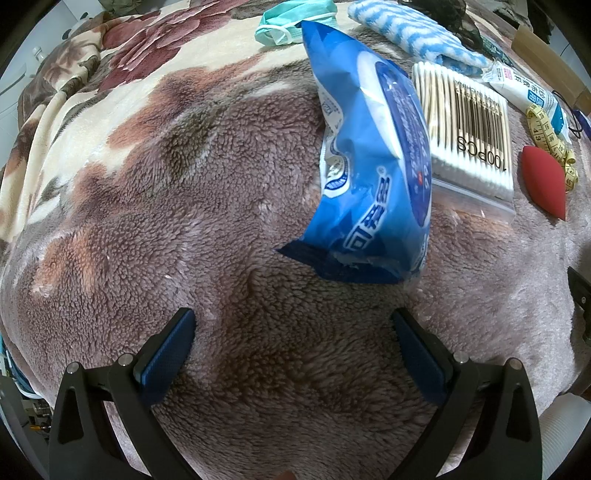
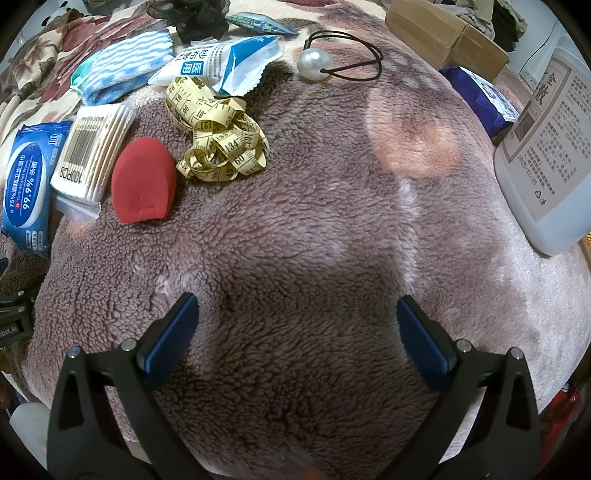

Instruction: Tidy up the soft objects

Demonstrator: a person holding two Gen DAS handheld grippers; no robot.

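Soft things lie in a loose row on the fleece blanket point(image 2: 314, 229), and both your grippers hover over bare fleece short of them. Your left gripper point(image 1: 293, 347) has its fingers wide apart, holding nothing; your right gripper point(image 2: 297, 332) is spread the same way, also empty. Just ahead of your left one lies the wipes pack point(image 1: 373, 173), its far side overlapping the swab bag point(image 1: 469, 133). Beside the bag sits the red sponge point(image 2: 144, 181), with the tangled tape measure point(image 2: 218, 144) just past it. Farther off lie a gauze packet point(image 2: 221, 62), a striped cloth point(image 2: 125, 66), a mask point(image 1: 291, 22) and a pearl hair tie point(image 2: 314, 63). At your far right stands a white jug point(image 2: 550, 147); the dark clump point(image 2: 195, 18) at the back is perhaps netting.
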